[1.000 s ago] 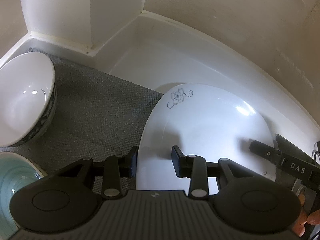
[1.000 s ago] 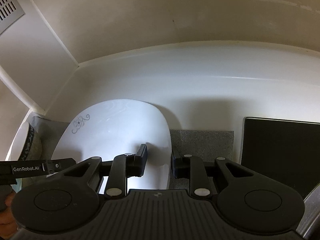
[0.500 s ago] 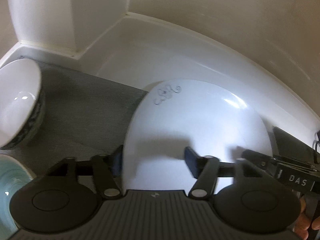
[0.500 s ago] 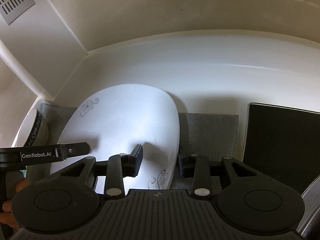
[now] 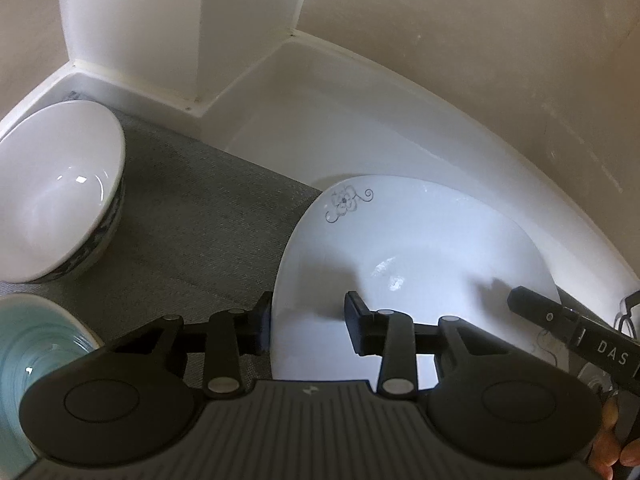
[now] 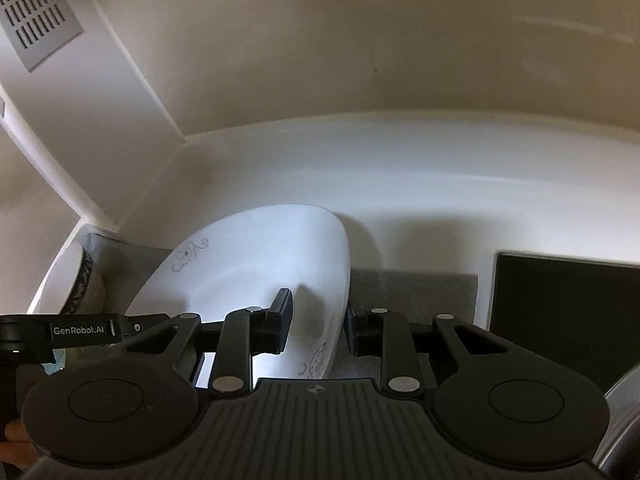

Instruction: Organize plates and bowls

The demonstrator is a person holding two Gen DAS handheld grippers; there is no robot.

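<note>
Closing on a white, rounded-square ceramic plate [image 5: 420, 248] with grey flower motifs at its corners, from two sides at once. Straddling the plate's near left rim with the left gripper [image 5: 308, 326]: left finger outside the edge over a grey woven mat [image 5: 208, 220], right finger above the plate's face, jaws narrowing but not visibly pressing the rim. Bracketing the opposite rim with the right gripper [image 6: 318, 326]: one finger inside over the plate's well, the other just outside the edge, jaws likewise narrowing; impossible to tell whether the pads are already touching. Lying with its left part on the mat and its far edge near the white counter [image 5: 360, 128] and the upturned back edge. Sitting at the mat's far left, a white ceramic bowl [image 5: 52, 196] with a dark patterned outside, tilted onto its side. Showing at the lower left corner, a pale turquoise ribbed dish [image 5: 28, 356]. Resting flat to the right of the plate in the right wrist view, a black rectangular panel [image 6: 568, 304].
</note>
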